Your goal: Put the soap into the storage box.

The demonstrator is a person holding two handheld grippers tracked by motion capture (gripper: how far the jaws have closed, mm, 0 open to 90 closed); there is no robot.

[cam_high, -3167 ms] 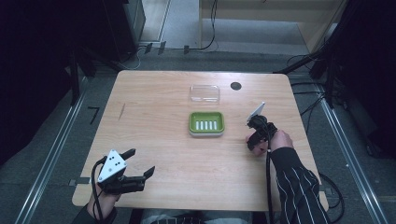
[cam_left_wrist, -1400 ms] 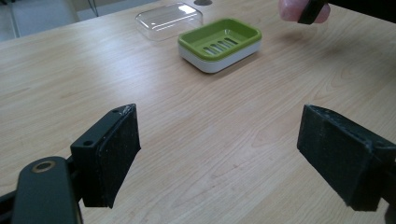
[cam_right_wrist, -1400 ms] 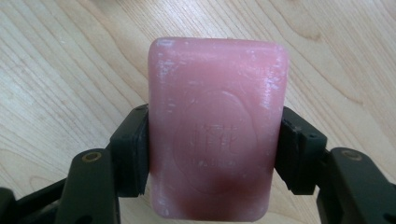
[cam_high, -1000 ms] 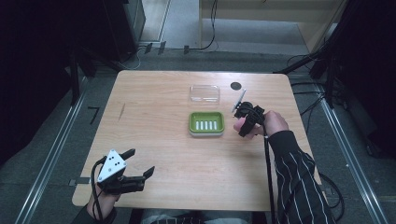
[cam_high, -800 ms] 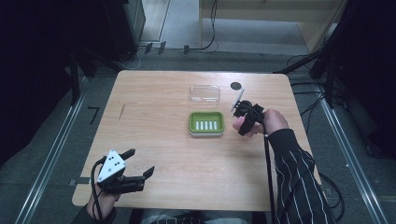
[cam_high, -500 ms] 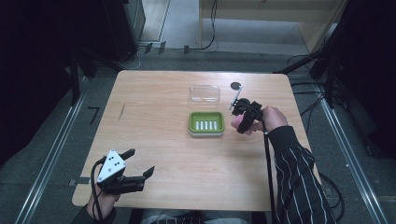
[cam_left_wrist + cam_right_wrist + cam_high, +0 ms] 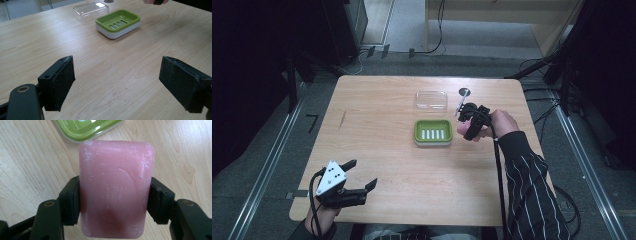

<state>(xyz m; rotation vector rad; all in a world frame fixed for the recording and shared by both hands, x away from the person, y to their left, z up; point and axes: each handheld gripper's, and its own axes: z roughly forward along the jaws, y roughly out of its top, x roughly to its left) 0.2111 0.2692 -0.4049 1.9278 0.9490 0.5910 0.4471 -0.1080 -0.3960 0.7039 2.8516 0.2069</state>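
Note:
A pink bar of soap (image 7: 116, 187) is clamped by its long sides between the jaws of my right gripper (image 7: 115, 197). In the high view that right gripper (image 7: 468, 121) hovers just right of the green soap dish (image 7: 433, 132), with the soap (image 7: 460, 129) showing pink at its tip. The dish's green rim (image 7: 85, 128) lies just beyond the bar. My left gripper (image 7: 362, 173) rests near the table's front left corner, its jaws wide apart around nothing (image 7: 117, 77). Far ahead of it sits the dish (image 7: 118, 22).
A clear plastic lid (image 7: 431, 100) lies behind the dish, also seen as the lid (image 7: 91, 10) in the left gripper view. A small dark round grommet (image 7: 464, 92) sits near the back right. Bare wood spreads between the dish and the left gripper.
The right hand has carried the soap from the table's right side leftward, up beside the dish. The left gripper has stayed put.

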